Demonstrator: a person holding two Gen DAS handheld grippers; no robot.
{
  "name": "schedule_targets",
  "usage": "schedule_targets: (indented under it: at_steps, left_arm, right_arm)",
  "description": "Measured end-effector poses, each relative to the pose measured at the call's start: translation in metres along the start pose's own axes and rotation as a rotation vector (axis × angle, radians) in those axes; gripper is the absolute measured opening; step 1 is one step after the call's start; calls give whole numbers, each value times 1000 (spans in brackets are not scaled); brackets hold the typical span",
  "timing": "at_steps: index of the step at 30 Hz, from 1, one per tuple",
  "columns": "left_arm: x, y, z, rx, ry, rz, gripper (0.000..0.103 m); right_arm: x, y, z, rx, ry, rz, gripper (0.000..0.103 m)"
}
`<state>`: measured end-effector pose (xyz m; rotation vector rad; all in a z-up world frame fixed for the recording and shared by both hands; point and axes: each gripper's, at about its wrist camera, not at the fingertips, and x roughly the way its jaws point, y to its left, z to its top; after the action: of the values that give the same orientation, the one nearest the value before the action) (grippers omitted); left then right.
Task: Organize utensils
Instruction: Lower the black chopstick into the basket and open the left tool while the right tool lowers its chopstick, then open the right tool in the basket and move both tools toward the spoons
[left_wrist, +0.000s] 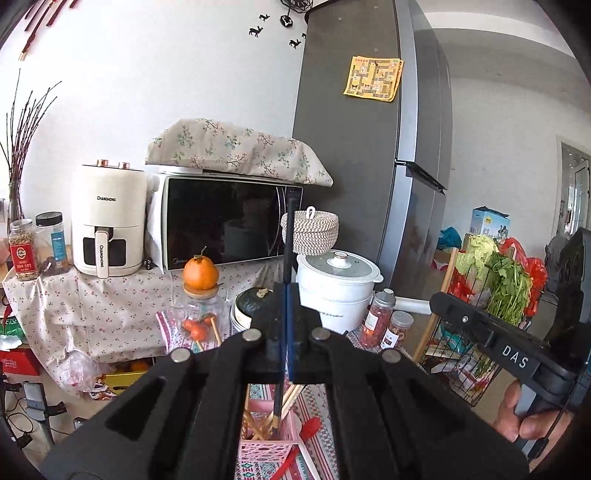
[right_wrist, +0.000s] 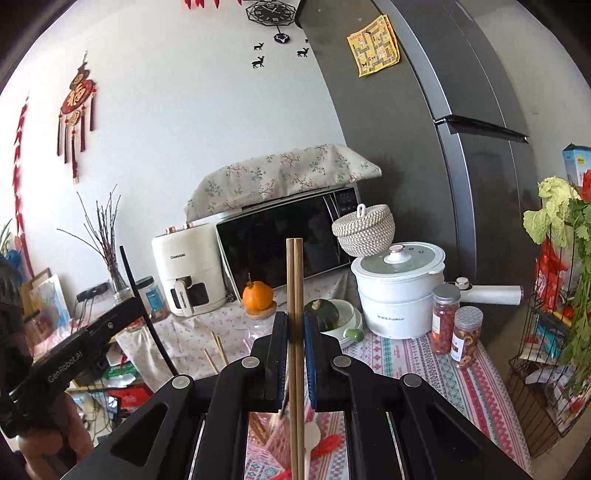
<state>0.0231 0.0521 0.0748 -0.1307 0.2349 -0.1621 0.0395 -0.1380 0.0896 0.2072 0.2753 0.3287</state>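
My left gripper (left_wrist: 286, 291) is shut on a black chopstick (left_wrist: 288, 240) and holds it upright, its lower end above a pink slotted basket (left_wrist: 266, 448) that holds several wooden chopsticks (left_wrist: 258, 424). A red spoon (left_wrist: 308, 430) lies beside the basket. My right gripper (right_wrist: 294, 321) is shut on a pair of wooden chopsticks (right_wrist: 294, 280), held upright over the same pink basket (right_wrist: 277, 443). A white spoon (right_wrist: 312, 439) and a red spoon (right_wrist: 328, 443) lie below. The left gripper shows at the left in the right wrist view, with the black chopstick (right_wrist: 144, 314).
The patterned table runner (right_wrist: 406, 365) carries a white pot (right_wrist: 400, 291), spice jars (right_wrist: 467, 336), a dark squash (right_wrist: 321, 314) and an orange on a glass jar (left_wrist: 201, 273). A microwave (left_wrist: 229, 221) and air fryer (left_wrist: 107, 221) stand behind. A wire vegetable rack (right_wrist: 546, 369) stands at the right.
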Motion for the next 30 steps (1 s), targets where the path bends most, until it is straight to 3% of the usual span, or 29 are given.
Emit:
schedule_targets:
  at_steps: [6,19,22,24,30]
  left_arm:
    - [17,3,-6,18,6,22,0]
    - [40,36,-33,-48,278,76,2]
    - [42,43,-44,-67,357,91,20]
    - [42,47,-52,-70,397,107,38]
    - [44,55,-70,-46,488,131,57]
  right_arm:
    - [30,16,-4,28,-31,29,9]
    - [78,23,-20,4,6,24,9]
    - [84,23,-22,8,5,17,9]
    - [86,23,-25,12,1,16,9]
    - [89,28,-26,12,-13,21,9]
